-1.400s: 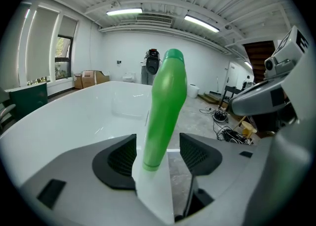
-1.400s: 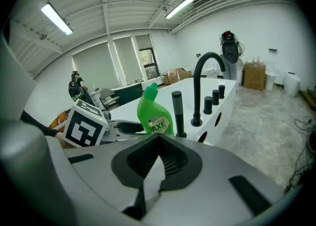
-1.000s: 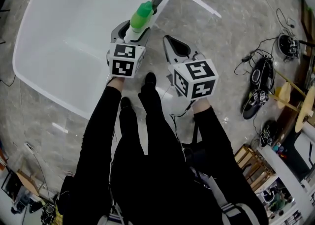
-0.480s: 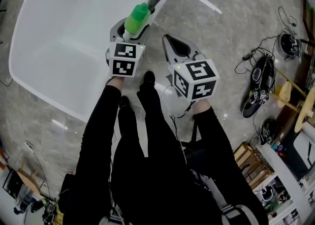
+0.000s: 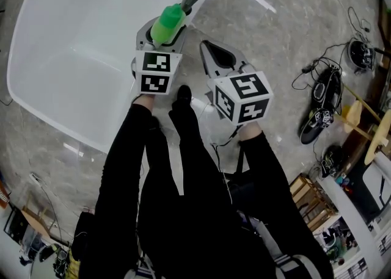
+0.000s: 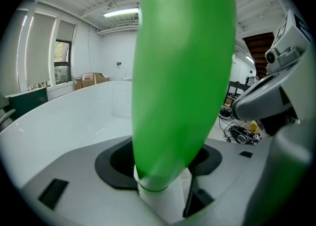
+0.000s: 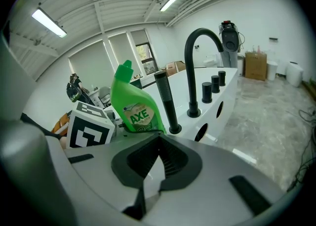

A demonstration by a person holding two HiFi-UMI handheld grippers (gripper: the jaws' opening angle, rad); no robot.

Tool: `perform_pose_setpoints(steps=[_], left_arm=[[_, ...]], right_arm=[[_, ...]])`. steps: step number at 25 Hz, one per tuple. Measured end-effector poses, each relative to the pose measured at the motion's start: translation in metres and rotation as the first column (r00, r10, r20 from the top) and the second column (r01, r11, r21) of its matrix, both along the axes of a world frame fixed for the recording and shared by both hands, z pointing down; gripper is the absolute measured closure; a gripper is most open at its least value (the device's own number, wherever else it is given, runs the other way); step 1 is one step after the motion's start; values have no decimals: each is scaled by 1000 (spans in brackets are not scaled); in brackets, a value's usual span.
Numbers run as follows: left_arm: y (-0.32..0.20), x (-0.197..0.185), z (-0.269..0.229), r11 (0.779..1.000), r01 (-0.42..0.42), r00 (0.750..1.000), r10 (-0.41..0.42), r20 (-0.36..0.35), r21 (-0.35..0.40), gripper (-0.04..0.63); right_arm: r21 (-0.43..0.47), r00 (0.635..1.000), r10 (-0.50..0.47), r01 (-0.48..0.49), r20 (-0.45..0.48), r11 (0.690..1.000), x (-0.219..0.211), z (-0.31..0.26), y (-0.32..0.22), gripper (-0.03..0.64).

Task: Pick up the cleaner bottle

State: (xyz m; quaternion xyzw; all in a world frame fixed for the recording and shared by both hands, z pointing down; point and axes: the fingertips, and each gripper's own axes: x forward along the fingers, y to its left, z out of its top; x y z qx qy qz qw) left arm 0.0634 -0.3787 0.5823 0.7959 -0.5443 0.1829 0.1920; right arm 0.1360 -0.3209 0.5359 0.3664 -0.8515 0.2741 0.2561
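The cleaner bottle [image 5: 166, 23] is green with a white lower end and an AXE label [image 7: 133, 107]. My left gripper [image 5: 157, 38] is shut on it and holds it over the rim of the white bathtub [image 5: 73, 46]. In the left gripper view the bottle [image 6: 182, 71] fills the middle, clamped between the grey jaws of the left gripper [image 6: 165, 165]. My right gripper [image 5: 215, 58] hangs just right of it, shut with nothing in it. In the right gripper view its black pads meet at the right gripper's tip [image 7: 159, 143], and the bottle shows beyond them.
A black tap [image 7: 195, 62] with a hand shower rod [image 7: 165, 101] and knobs stands on the tub's rim, close behind the bottle. Cables and black devices [image 5: 321, 107] lie on the marble floor to the right. Wooden shelving [image 5: 317, 210] is at lower right. The person's shoes [image 5: 183, 97] are beside the tub.
The left gripper, with the bottle in it, has drifted slightly left, away from the black tap. The right gripper has hardly moved.
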Motion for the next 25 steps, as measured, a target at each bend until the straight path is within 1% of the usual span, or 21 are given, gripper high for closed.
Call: perform_pose_setpoints(steps=[11, 16, 25], left_arm=[[-2, 3, -2, 999, -18, 1000, 17, 21, 46, 321], [-2, 6, 4, 998, -28, 999, 26, 29, 51, 322], [-11, 7, 1, 997, -15, 999, 13, 33, 73, 324]], right_arm=[[-18, 1000, -7, 7, 4, 1000, -5, 7, -3, 615], [-32, 1000, -9, 9, 2, 999, -6, 15, -1, 615], [-44, 1000, -6, 6, 5, 999, -4, 17, -6, 615]])
